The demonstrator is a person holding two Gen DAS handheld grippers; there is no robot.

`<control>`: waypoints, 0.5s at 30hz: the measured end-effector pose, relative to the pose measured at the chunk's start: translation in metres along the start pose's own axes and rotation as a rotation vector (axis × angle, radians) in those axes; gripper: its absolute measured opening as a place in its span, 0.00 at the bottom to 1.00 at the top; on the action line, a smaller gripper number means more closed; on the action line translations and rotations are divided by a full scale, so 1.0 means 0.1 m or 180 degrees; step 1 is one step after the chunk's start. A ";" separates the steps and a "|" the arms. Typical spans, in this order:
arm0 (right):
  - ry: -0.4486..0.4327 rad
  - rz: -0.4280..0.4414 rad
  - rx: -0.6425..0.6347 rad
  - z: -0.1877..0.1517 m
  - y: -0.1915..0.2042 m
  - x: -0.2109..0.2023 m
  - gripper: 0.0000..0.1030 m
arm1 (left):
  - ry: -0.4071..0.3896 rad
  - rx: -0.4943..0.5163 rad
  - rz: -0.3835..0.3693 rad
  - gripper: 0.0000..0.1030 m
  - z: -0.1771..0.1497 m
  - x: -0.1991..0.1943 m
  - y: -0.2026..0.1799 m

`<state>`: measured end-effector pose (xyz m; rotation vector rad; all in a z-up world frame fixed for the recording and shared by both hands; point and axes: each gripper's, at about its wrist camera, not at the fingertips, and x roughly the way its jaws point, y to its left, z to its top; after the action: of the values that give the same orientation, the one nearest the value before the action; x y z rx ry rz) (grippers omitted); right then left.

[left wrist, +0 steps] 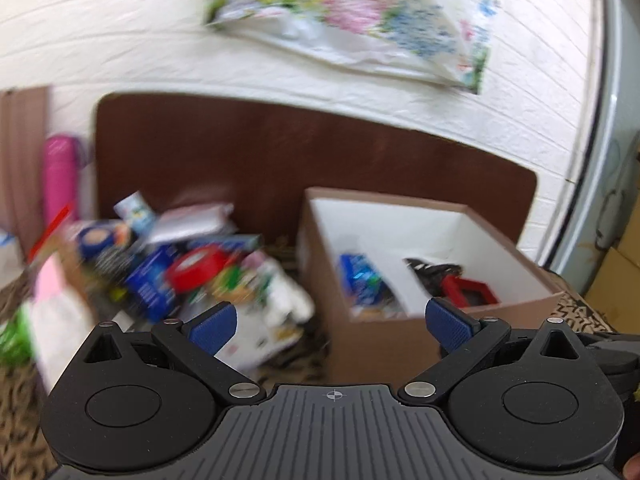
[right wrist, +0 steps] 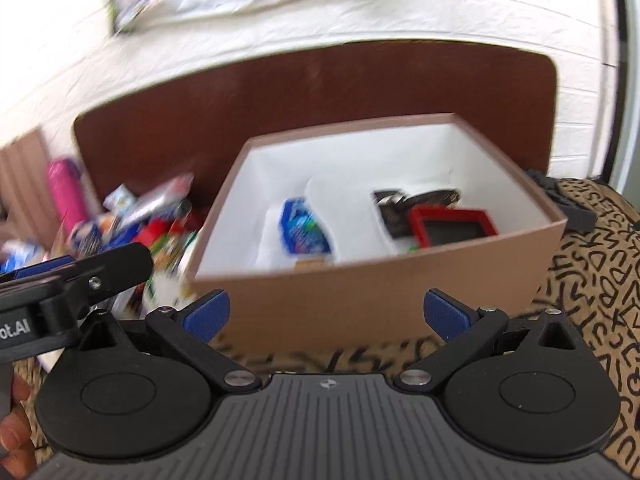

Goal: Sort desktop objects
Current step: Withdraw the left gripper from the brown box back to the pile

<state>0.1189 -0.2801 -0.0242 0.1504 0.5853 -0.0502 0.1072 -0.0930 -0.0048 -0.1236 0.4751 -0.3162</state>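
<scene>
— Claws? Left claw [left wrist: 334, 322] and right claw [right wrist: 326, 312] both spread wide, gripping nothing.
— Pile [left wrist: 192, 276]? Ahead-left of box [left wrist: 400, 340], on worktop, nearer left claw.

left wrist: faces box [left wrist: 384, 344] near | right wrist: same box [right wrist: 380, 304], closer, rightward

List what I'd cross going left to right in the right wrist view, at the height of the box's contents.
Pink cylindrical bottle → jumbled pile of colourful packets → blue snack packet in the brown cardboard box → red square frame → patterned tan tablecloth.
</scene>
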 end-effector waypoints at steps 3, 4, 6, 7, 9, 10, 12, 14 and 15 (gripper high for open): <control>0.0009 0.0124 0.0000 -0.17 0.13 -0.07 1.00 | 0.0118 -0.0174 0.0075 1.00 -0.20 -0.14 0.20; 0.0032 0.0199 0.0061 -0.23 0.16 -0.08 0.99 | 0.0138 -0.0223 0.0074 1.00 -0.29 -0.20 0.27; 0.0109 0.0358 0.0107 -0.34 0.23 -0.07 0.99 | 0.0165 -0.0334 0.0094 1.00 -0.43 -0.30 0.41; 0.0126 0.0421 0.0093 -0.40 0.28 -0.06 0.99 | 0.0190 -0.0375 0.0124 1.00 -0.49 -0.34 0.48; 0.0159 0.0495 0.0066 -0.52 0.38 -0.03 0.99 | 0.0259 -0.0375 0.0211 1.00 -0.57 -0.40 0.59; 0.0199 0.0529 0.0034 -0.57 0.44 -0.01 0.99 | 0.0258 -0.0342 0.0264 1.00 -0.61 -0.43 0.64; 0.0285 0.0619 -0.0059 -0.65 0.56 0.03 0.99 | 0.0226 -0.0265 0.0371 1.00 -0.66 -0.50 0.74; 0.0340 0.0696 -0.0210 -0.72 0.66 0.06 0.99 | 0.0224 -0.0240 0.0478 1.00 -0.70 -0.55 0.86; 0.0346 0.0744 -0.0310 -0.76 0.72 0.06 0.99 | 0.0234 -0.0242 0.0513 1.00 -0.71 -0.56 0.93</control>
<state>0.0889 -0.1970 -0.0804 0.1267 0.6738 0.2141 0.0517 0.0102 -0.0608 -0.1470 0.5667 -0.1452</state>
